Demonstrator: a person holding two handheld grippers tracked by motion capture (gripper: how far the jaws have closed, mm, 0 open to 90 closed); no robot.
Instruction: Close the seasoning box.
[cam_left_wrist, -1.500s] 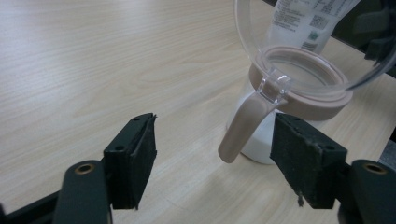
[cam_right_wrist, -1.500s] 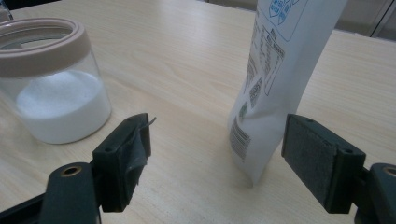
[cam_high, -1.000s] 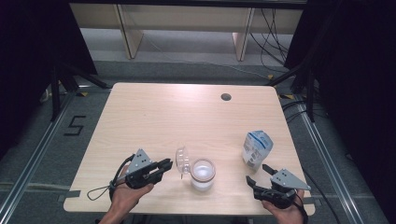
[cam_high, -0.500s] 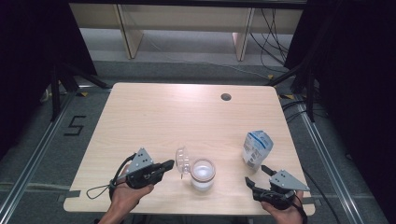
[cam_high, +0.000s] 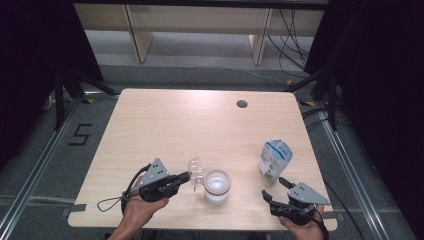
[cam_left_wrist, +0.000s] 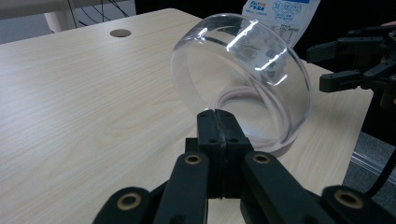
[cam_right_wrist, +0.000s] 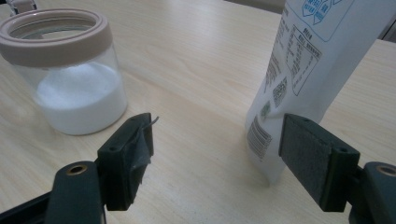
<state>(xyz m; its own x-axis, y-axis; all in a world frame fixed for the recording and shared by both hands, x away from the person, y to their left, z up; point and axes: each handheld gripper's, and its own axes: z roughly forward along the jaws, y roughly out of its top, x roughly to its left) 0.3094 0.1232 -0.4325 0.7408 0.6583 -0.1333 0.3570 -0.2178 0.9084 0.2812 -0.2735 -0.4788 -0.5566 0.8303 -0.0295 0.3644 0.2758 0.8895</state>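
Now my left gripper (cam_high: 186, 176) is clamped on the rim of the clear jar lid (cam_left_wrist: 243, 77), holding it tilted on edge near the table's (cam_high: 200, 120) front edge, just left of the open jar (cam_high: 217, 186) of white powder, so the mouth stays free. My right gripper (cam_high: 276, 189), jaws apart and empty, waits by the front right corner, aimed at the upright white pouch (cam_right_wrist: 317, 60), probably to pour.

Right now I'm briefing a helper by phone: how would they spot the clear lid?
On the wooden table, look near the front edge, just left of the jar of white powder. The clear lid stands tilted on its edge, see-through and round, pinched by the left gripper.
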